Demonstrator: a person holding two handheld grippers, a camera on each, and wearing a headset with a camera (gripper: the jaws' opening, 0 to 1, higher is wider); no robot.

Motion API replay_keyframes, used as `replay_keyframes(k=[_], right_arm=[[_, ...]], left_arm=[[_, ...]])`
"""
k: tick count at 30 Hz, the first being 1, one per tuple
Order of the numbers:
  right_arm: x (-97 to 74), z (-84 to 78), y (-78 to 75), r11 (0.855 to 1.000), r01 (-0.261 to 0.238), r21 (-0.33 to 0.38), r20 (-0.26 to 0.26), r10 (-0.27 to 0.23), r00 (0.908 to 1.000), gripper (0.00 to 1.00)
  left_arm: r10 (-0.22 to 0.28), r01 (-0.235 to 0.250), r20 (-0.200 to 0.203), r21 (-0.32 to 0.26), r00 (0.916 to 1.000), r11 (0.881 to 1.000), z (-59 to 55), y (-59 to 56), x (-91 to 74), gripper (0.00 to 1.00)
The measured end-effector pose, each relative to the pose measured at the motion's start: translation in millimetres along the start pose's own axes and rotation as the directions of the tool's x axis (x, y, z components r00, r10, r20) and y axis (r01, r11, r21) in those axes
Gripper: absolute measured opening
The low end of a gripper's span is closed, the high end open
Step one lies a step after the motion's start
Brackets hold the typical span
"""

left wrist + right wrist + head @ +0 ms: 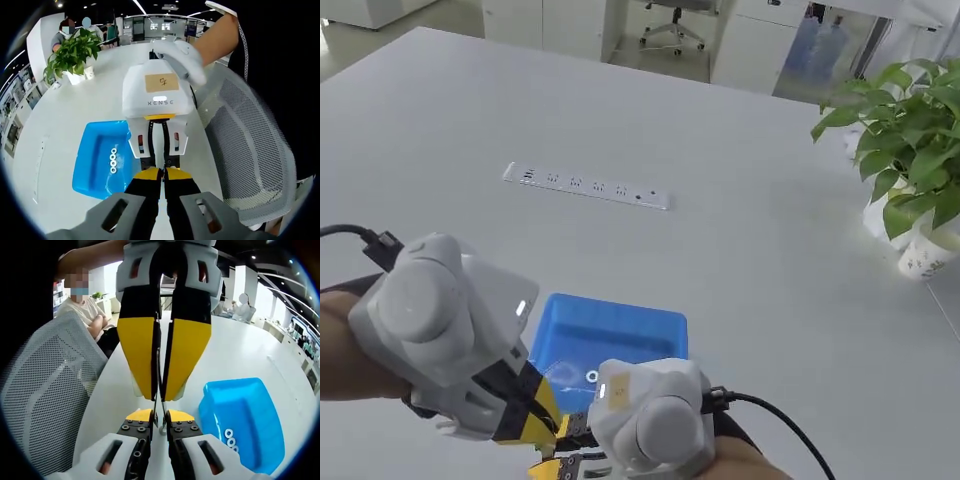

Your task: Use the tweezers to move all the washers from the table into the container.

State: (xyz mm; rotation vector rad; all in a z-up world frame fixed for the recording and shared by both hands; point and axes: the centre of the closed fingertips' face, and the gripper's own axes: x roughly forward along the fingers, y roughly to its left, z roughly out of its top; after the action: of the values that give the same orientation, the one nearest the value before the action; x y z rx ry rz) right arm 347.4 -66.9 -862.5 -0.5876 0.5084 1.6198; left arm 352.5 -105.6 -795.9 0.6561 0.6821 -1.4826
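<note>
My two grippers meet nose to nose at the table's near edge. Thin metal tweezers (160,424) run between them. The left gripper (552,425) (163,173) has its yellow jaws pressed together on the tweezers. Its jaws also come down from the top of the right gripper view as the left gripper (160,392). The right gripper (161,416) (162,161) is shut on the tweezers' other end. Just beyond them lies the blue container (620,322) (92,150) (250,405), and several washers (113,160) (230,437) lie in a row inside it.
A white power strip (585,186) lies mid-table. A potted plant (910,130) and a paper cup (923,258) stand at the right edge. A mesh office chair (250,150) (45,395) is behind me, and people sit in the background.
</note>
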Motion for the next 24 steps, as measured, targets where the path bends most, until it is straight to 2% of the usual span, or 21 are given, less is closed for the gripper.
replay_keyframes(k=[10, 15, 24], right_arm=[[-3.9, -0.8, -1.7, 1.000, 0.008, 0.007, 0.002, -0.008, 1.0000, 0.12], [-2.6, -4.0, -1.3, 1.000, 0.004, 0.012, -0.002, -0.004, 1.0000, 0.12], [-2.4, -2.1, -1.3, 1.000, 0.005, 0.014, 0.007, -0.005, 1.0000, 0.12]], left_arm=[[-0.005, 0.005, 0.004, 0.008, 1.0000, 1.000, 3.9, 1.8, 0.9, 0.06], [-0.010, 0.010, -0.012, 0.009, 0.9999, 1.000, 0.1, 2.3, 3.0, 0.06], [-0.012, 0.012, -0.013, 0.010, 0.9998, 1.000, 1.8, 1.3, 3.1, 0.06]])
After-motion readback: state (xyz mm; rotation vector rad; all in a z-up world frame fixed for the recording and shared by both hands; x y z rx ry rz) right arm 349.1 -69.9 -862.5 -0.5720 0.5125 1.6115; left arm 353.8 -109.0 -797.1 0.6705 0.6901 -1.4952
